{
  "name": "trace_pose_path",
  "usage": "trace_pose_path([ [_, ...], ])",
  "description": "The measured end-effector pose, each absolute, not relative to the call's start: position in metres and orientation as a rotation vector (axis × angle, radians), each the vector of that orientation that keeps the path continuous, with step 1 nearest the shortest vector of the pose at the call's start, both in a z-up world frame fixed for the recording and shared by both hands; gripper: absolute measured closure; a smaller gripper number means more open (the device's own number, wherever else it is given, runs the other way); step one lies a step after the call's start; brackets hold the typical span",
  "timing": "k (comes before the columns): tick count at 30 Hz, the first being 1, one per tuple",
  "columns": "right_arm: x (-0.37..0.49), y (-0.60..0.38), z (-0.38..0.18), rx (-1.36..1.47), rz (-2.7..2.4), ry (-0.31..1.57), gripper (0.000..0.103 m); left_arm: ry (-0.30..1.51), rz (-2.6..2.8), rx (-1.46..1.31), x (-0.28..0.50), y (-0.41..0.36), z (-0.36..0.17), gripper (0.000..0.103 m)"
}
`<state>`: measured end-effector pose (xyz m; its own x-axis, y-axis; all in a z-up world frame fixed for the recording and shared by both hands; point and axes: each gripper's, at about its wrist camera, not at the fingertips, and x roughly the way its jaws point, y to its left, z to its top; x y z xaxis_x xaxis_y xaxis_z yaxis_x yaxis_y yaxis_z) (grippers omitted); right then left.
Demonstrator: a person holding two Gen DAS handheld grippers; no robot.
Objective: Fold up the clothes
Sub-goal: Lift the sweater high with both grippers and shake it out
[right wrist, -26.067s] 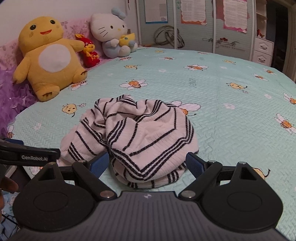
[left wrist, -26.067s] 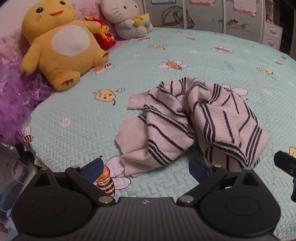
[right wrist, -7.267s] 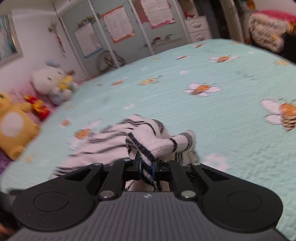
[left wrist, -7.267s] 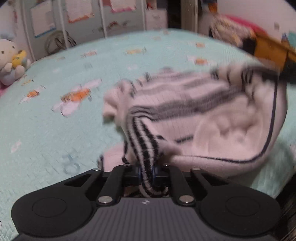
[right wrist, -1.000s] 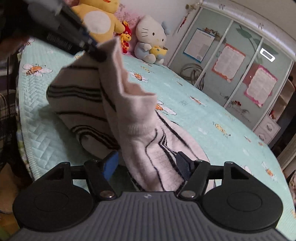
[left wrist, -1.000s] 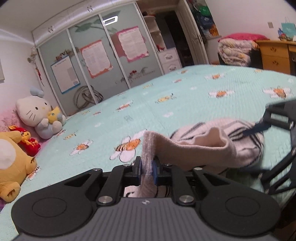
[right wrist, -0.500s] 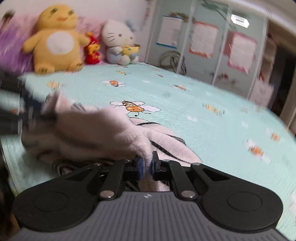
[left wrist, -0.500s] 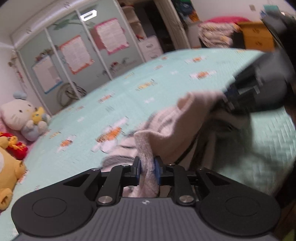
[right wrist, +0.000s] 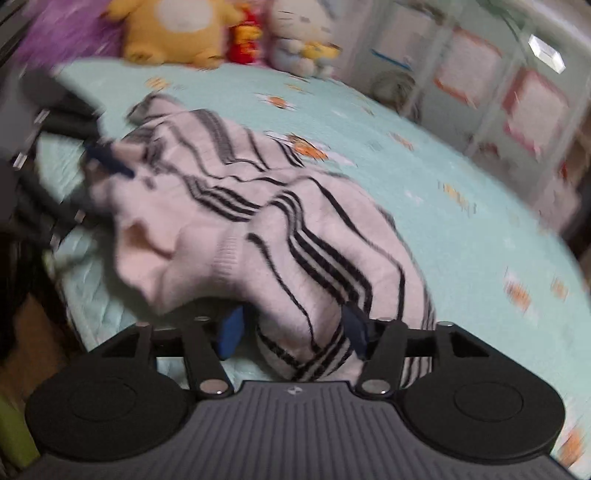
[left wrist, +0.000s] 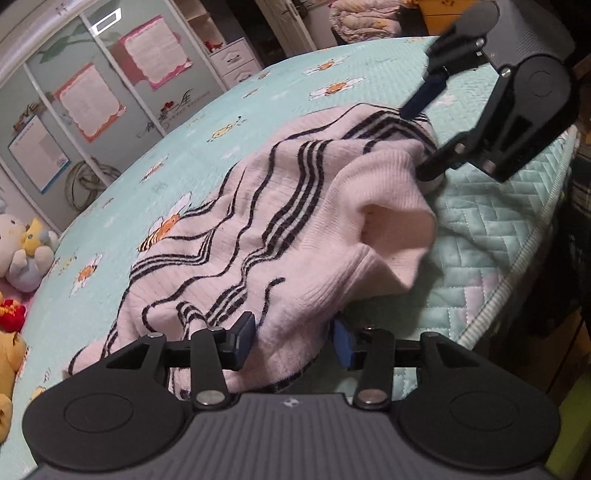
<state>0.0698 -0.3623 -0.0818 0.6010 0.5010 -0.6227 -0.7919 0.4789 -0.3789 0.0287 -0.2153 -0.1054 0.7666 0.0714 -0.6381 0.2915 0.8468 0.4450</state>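
A pale pink knit sweater with black stripes [left wrist: 266,221] lies spread on the bed, its neck opening facing the bed's edge. It also shows in the right wrist view [right wrist: 280,229]. My left gripper [left wrist: 293,341] is open, its blue pads on either side of the sweater's near edge, not pinching it. My right gripper [right wrist: 291,332] is open too, with the other end of the sweater between its jaws. The right gripper shows in the left wrist view [left wrist: 424,136] at the sweater's far end.
The bed has a mint quilted cover with bees and flowers [left wrist: 480,236]; its edge runs close on the right [left wrist: 517,273]. Plush toys [right wrist: 177,26] sit by the headboard. Wardrobe doors with posters [left wrist: 88,96] stand behind the bed.
Both grippers have opened and let go of the sweater. The sweater has dropped from the air and now lies spread out on the bed between them.
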Motion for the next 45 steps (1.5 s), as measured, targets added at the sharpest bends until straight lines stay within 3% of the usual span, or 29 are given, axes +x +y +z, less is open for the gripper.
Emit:
trace_pose_path([
  [6, 0.054, -0.335, -0.094, -1.038, 0.858, 0.251, 0.035, 0.674, -0.112, 0.649, 0.027, -0.218, -0.109, 0.05],
  [12, 0.052, -0.32, -0.106, -1.15, 0.872, 0.179, 0.037, 0.665, -0.124, 0.69, 0.026, -0.216, -0.111, 0.05],
  [18, 0.064, -0.318, -0.098, -1.055, 0.859, 0.252, 0.065, 0.641, -0.162, 0.77, 0.031, -0.221, -0.115, 0.05],
  [20, 0.071, -0.317, -0.095, -1.01, 0.848, 0.274, 0.08, 0.63, -0.172, 0.791, 0.031, -0.223, -0.116, 0.062],
  [21, 0.073, -0.317, -0.094, -0.982, 0.845, 0.283, 0.083, 0.621, -0.172, 0.793, 0.031, -0.223, -0.115, 0.079],
  [22, 0.076, -0.318, -0.091, -0.944, 0.845, 0.29, 0.088, 0.612, -0.162, 0.769, 0.032, -0.221, -0.111, 0.088],
  [23, 0.078, -0.32, -0.086, -0.897, 0.842, 0.294, 0.09, 0.602, -0.15, 0.743, 0.033, -0.218, -0.106, 0.088],
  [32, 0.133, -0.314, 0.007, -0.542, 0.691, 0.186, 0.096, 0.416, 0.104, 0.39, 0.084, -0.159, 0.008, 0.093],
  [37, 0.171, -0.308, 0.102, -0.416, 0.624, 0.042, 0.097, 0.235, 0.176, 0.376, 0.114, -0.151, 0.105, 0.093],
  [45, 0.187, -0.297, 0.227, -0.469, 0.518, -0.212, 0.097, 0.052, 0.262, 0.44, 0.15, -0.152, 0.228, 0.093],
])
